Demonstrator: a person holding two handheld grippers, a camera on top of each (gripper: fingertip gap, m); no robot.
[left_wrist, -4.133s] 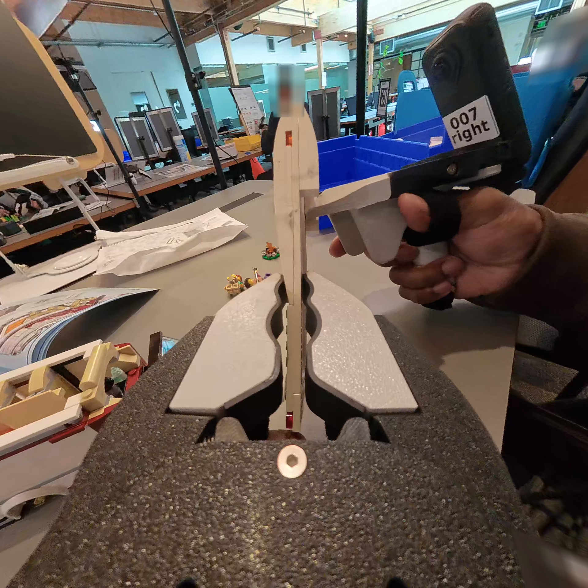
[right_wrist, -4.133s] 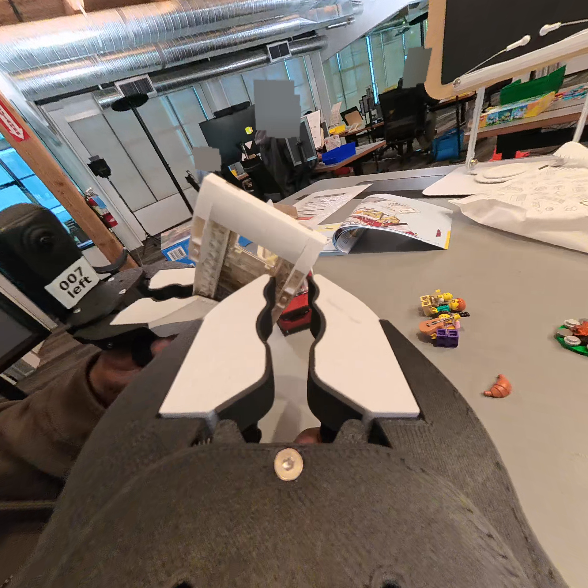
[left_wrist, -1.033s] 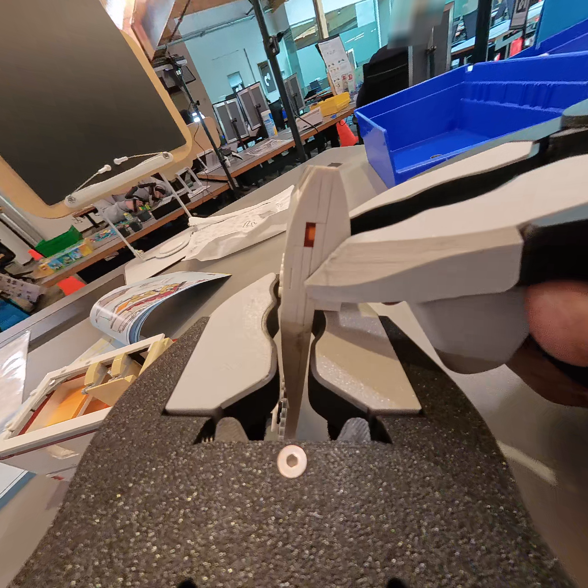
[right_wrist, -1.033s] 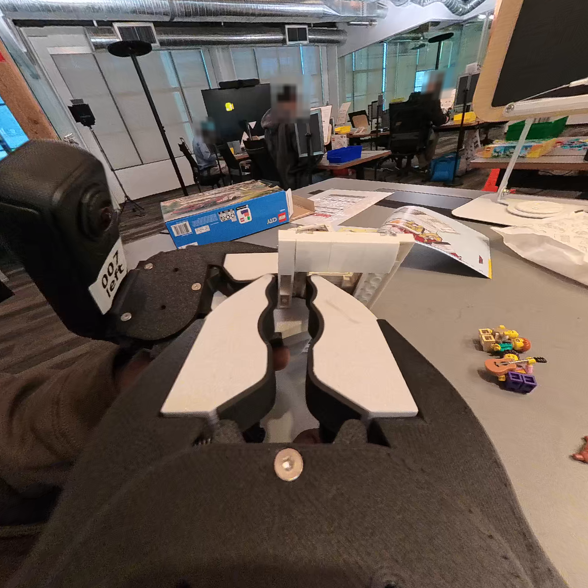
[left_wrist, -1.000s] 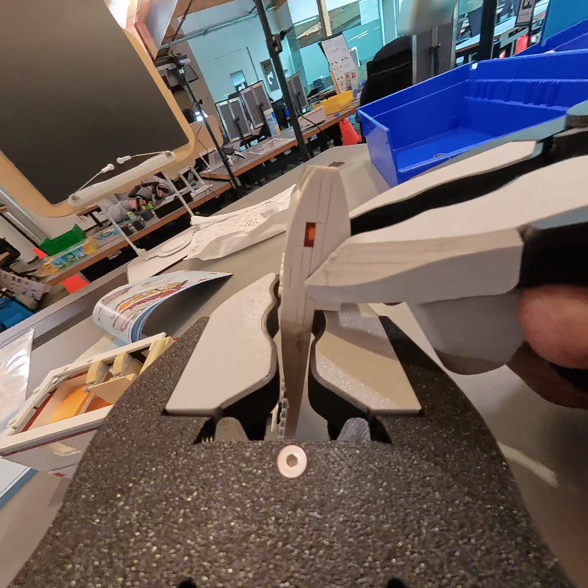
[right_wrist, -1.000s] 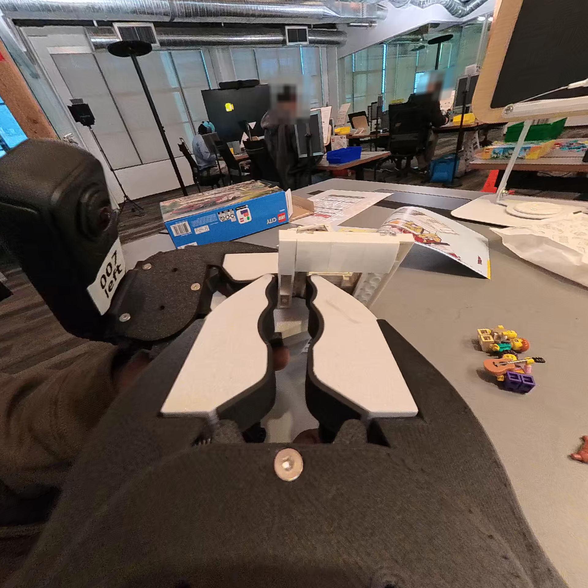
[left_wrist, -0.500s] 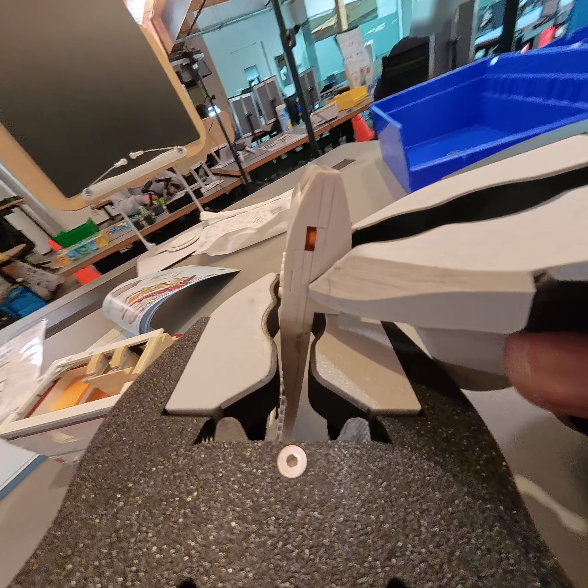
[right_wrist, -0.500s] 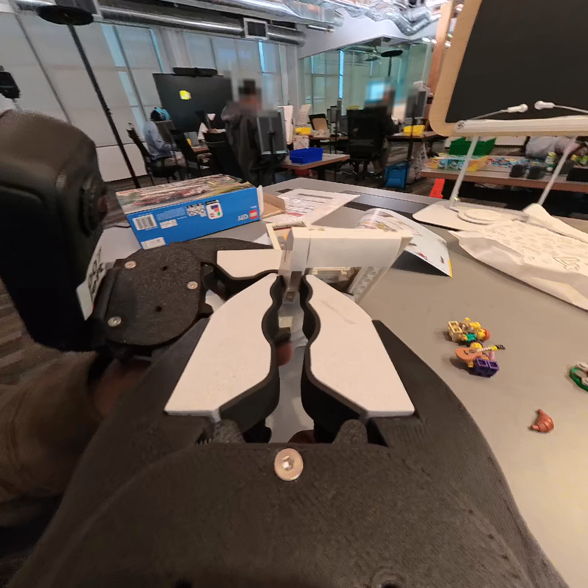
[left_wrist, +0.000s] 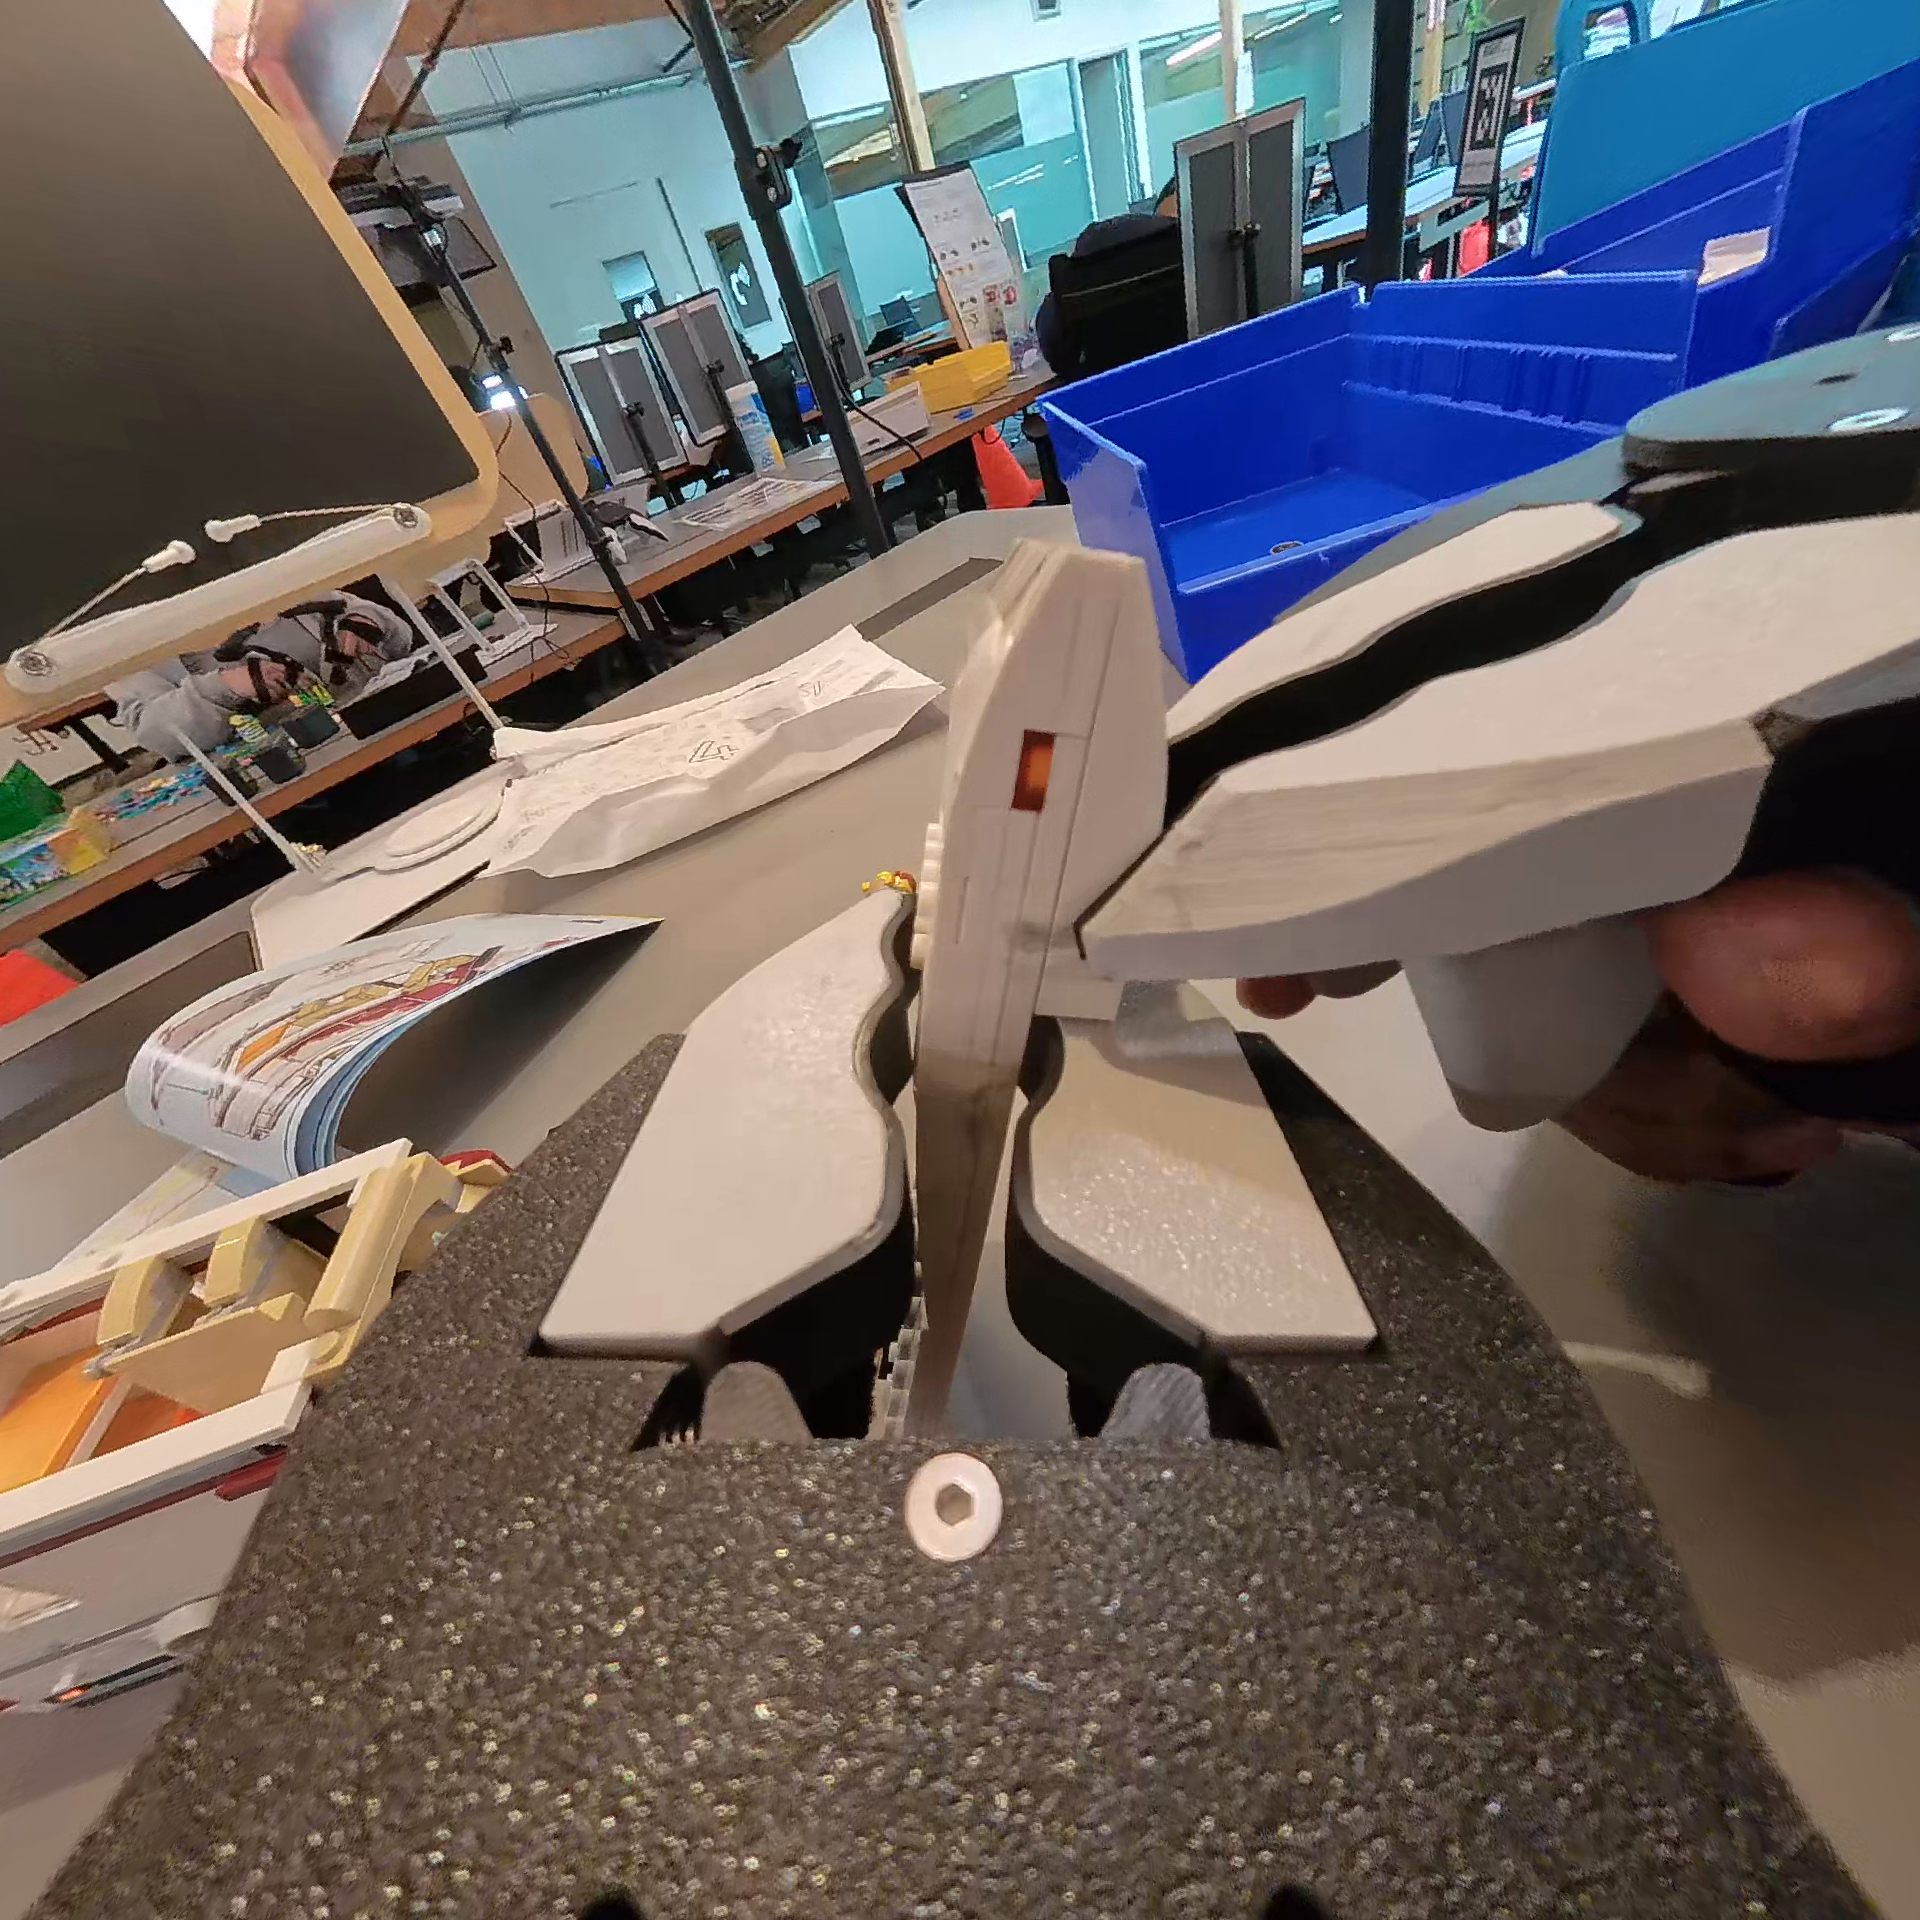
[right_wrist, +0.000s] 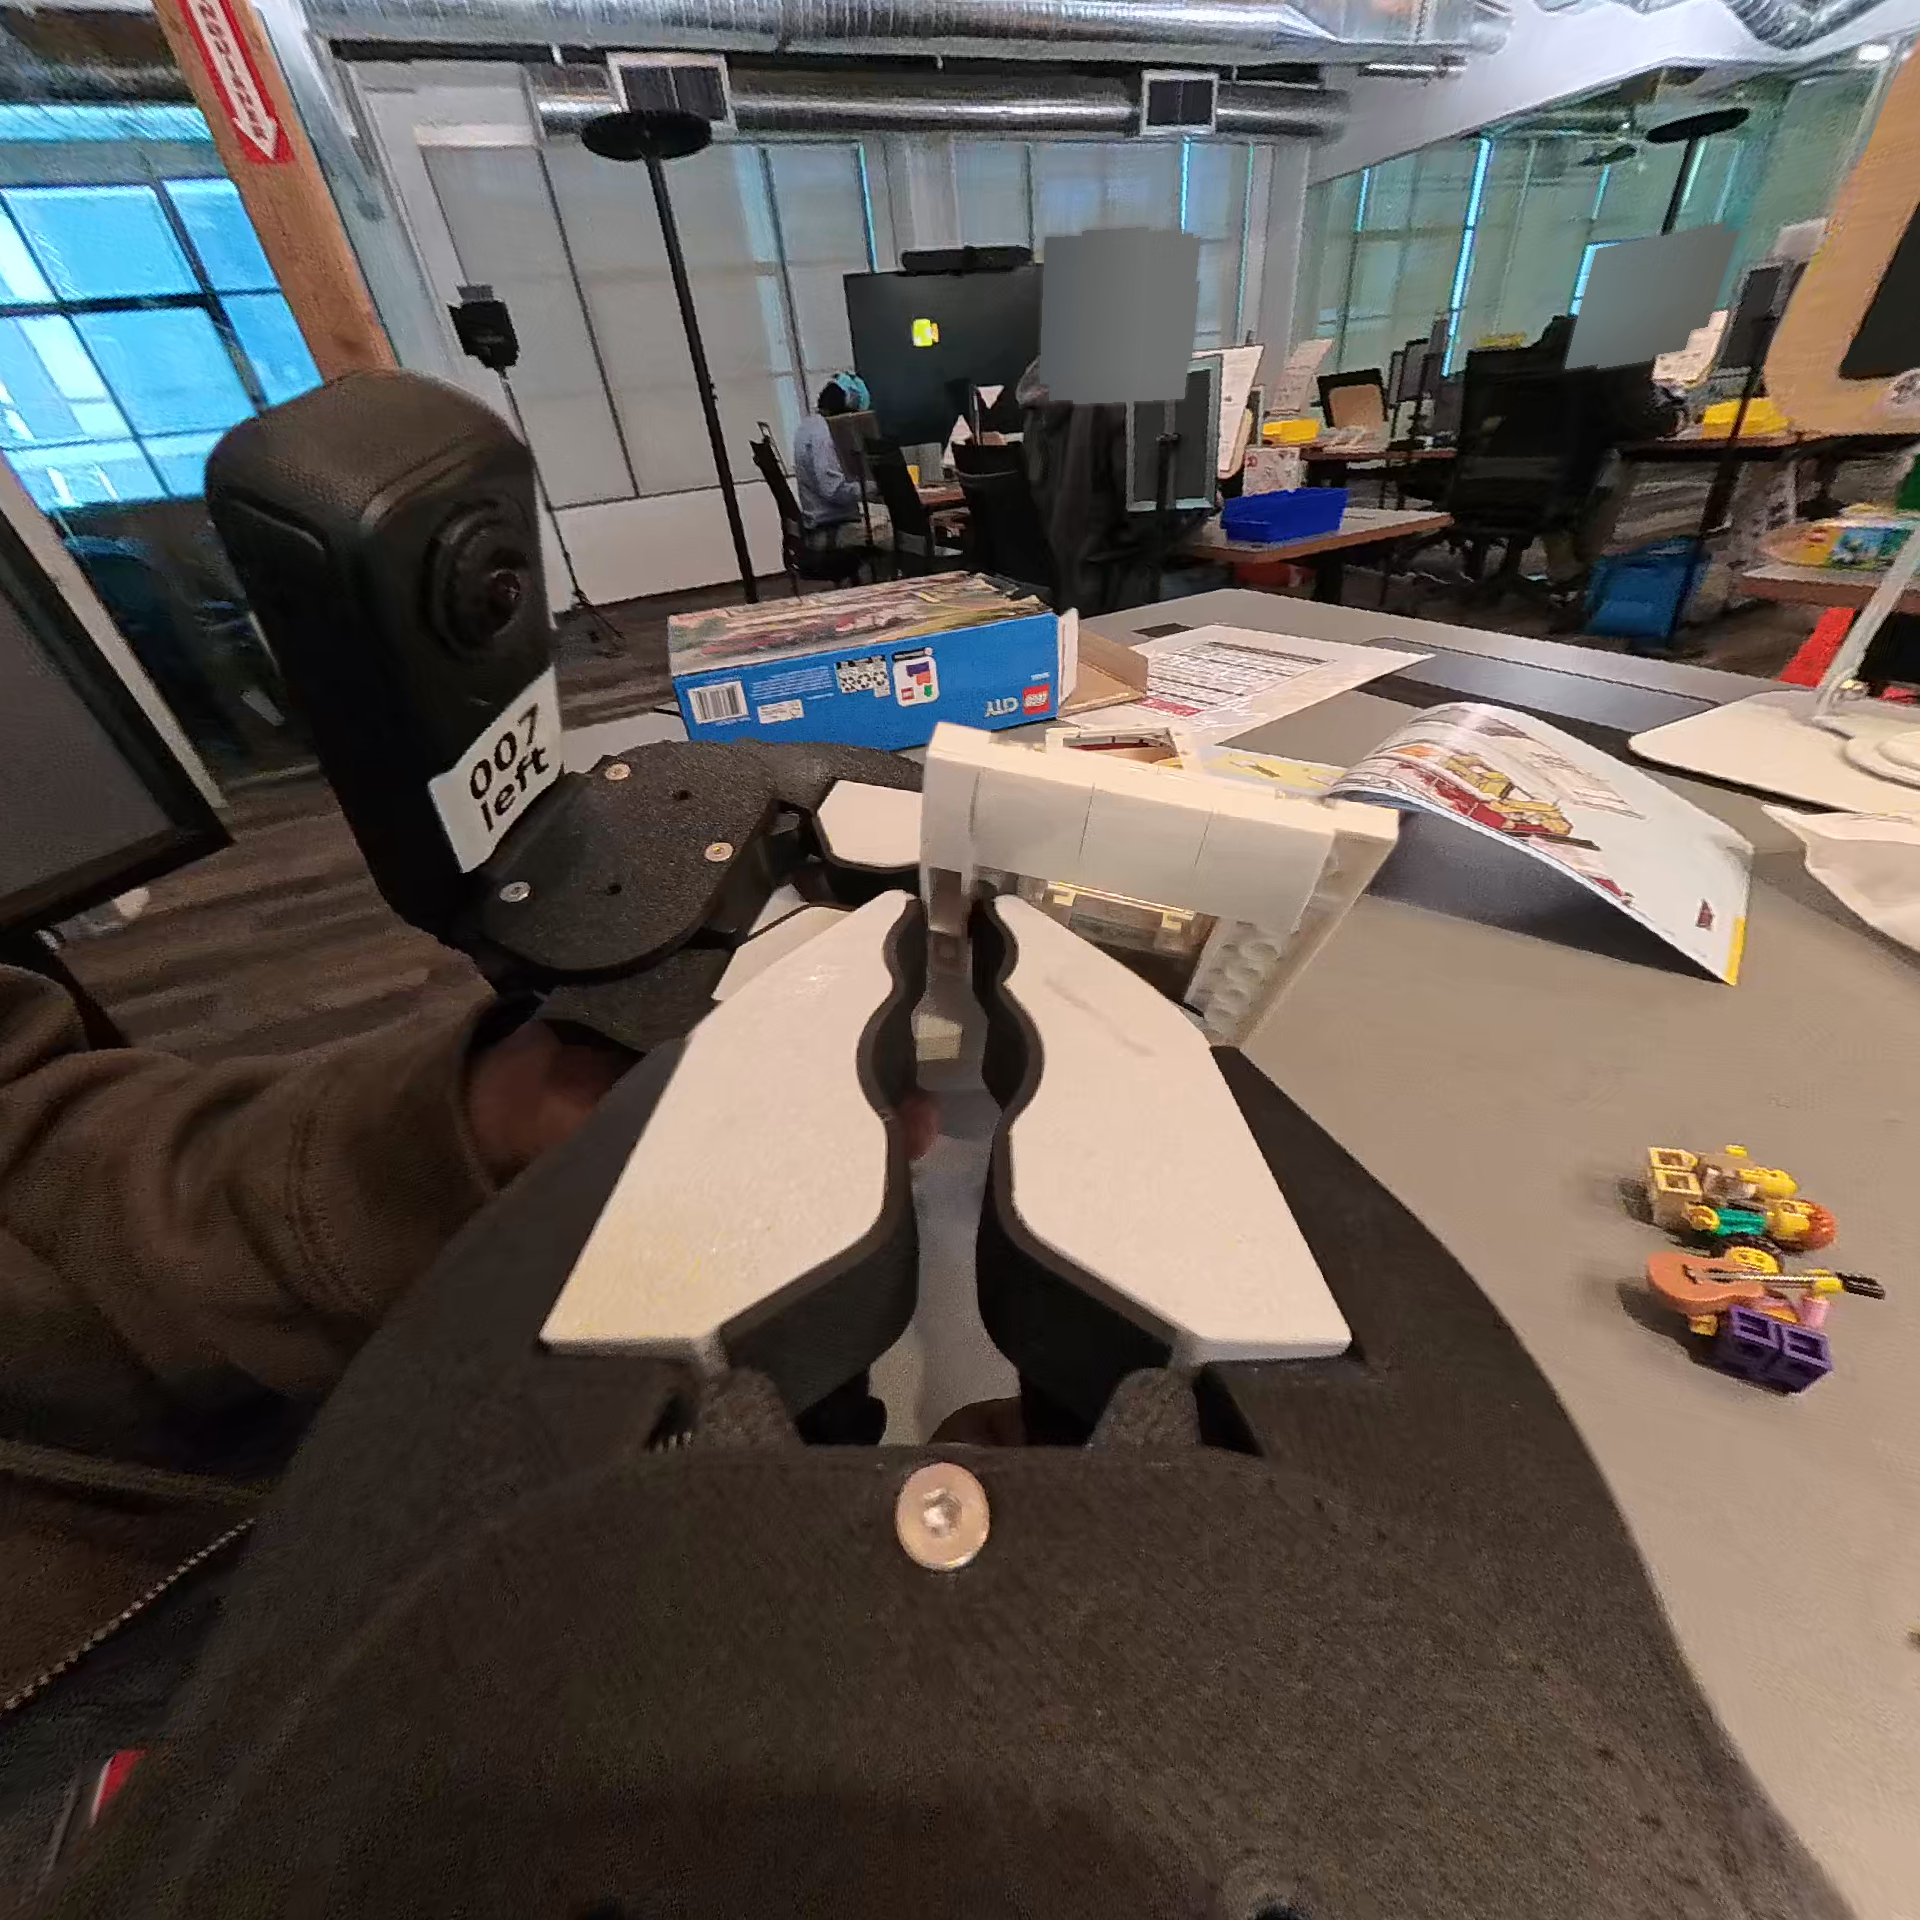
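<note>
A white brick-built panel (left_wrist: 1049, 748) with a small orange tile stands edge-on between my left gripper's fingers. My left gripper (left_wrist: 971, 966) is shut on its lower part and holds it above the grey table (left_wrist: 727, 894). My right gripper (left_wrist: 1132, 821) comes in from the right, and its fingers (left_wrist: 1403, 810) meet the panel's edge. In the right wrist view the panel (right_wrist: 1143, 831) is a white frame, and my right gripper (right_wrist: 948, 920) is shut on its thin left post. The left gripper (right_wrist: 821, 883) grips the frame's far side there.
A blue bin (left_wrist: 1351, 499) stands at the back right. An open instruction booklet (left_wrist: 343, 997), a white paper bag (left_wrist: 707, 758) and a part-built tan, white and red model (left_wrist: 187, 1320) lie to the left. A blue box (right_wrist: 862, 675) and small figures (right_wrist: 1735, 1236) are on the table. About 5 centimetres separates my left fingertips from my right.
My right gripper's fingers have closed in on the frame's thin post over the last second. Both grippers have shifted a little together with the panel, which stays in the left gripper's grasp.
</note>
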